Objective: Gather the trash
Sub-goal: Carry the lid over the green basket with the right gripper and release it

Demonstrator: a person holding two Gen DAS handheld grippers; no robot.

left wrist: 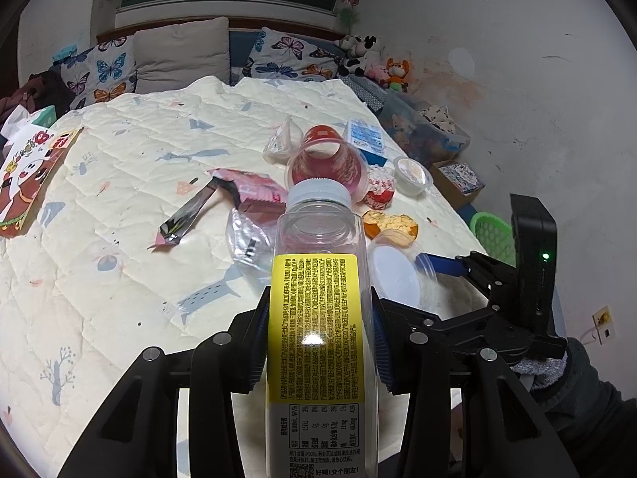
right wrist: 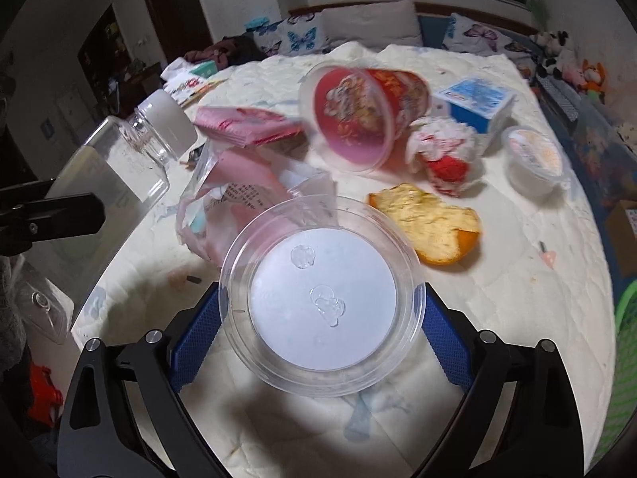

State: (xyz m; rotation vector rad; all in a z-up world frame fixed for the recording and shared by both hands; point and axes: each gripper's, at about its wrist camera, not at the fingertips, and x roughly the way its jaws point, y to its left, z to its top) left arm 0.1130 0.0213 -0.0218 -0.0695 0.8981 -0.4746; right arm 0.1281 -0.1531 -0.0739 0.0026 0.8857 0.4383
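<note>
The left claw [left wrist: 318, 342] clamps an empty clear bottle [left wrist: 320, 279] above the bed [left wrist: 119, 199]. The right claw [right wrist: 320, 318] brackets a clear round lid [right wrist: 322, 294]; whether its pads press it, I cannot tell.

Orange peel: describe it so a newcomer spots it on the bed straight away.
On the cream quilt, look just beyond the clear round lid between the right tongs, to its right. The orange peel lies there, pale pith up with bright orange rind at its edge. It is the only orange scrap; the crumpled red-and-white wrapper lies behind it.
</note>
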